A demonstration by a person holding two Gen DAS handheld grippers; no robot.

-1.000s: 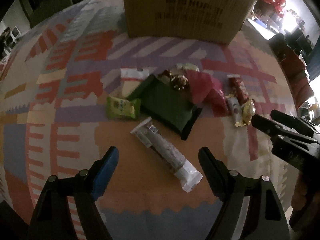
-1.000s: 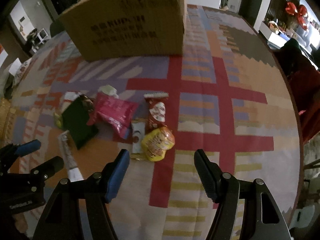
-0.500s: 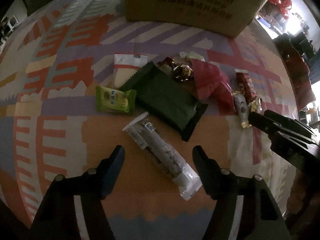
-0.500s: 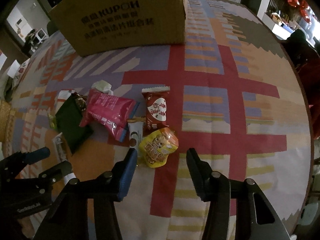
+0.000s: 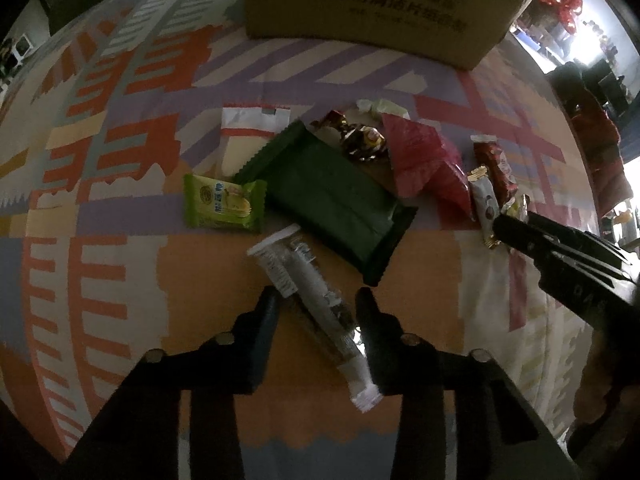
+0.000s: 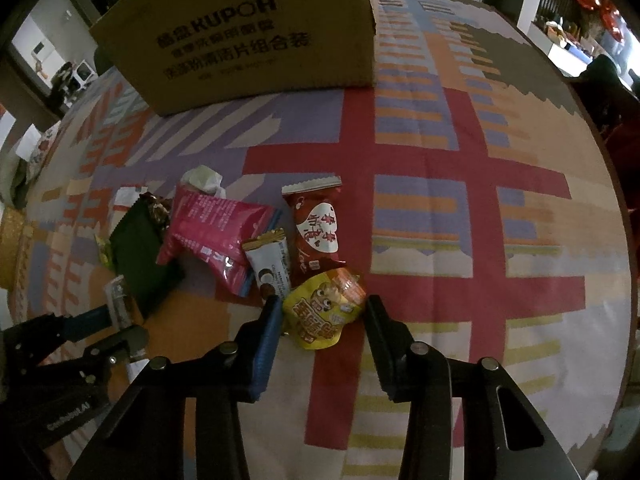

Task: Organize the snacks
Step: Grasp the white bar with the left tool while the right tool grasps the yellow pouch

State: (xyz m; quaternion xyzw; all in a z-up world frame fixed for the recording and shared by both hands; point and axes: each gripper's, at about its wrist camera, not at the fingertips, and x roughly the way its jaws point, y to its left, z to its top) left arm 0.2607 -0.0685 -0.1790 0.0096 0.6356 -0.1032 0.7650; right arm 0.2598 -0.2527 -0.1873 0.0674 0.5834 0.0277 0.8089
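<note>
Snacks lie in a loose pile on a patterned tablecloth. My left gripper (image 5: 318,300) is open, its fingers on either side of a long clear-and-white bar (image 5: 316,304) that lies slantwise. Beyond it are a dark green pack (image 5: 332,200), a light green pack (image 5: 222,205), a pink bag (image 5: 424,162) and a gold-wrapped sweet (image 5: 362,140). My right gripper (image 6: 322,308) is open, its fingers flanking a yellow snack bag (image 6: 324,314). Behind that lie a red pack (image 6: 318,228), a small white bar (image 6: 267,266) and the pink bag (image 6: 218,232).
A large cardboard box (image 6: 248,36) stands at the back of the table; it also shows in the left wrist view (image 5: 380,0). The table's round edge (image 6: 622,216) curves along the right. Each gripper shows in the other's view: right gripper (image 5: 516,234), left gripper (image 6: 116,326).
Both grippers have moved forward and down toward the table and narrowed. The left now straddles the long bar and the right straddles the yellow bag.
</note>
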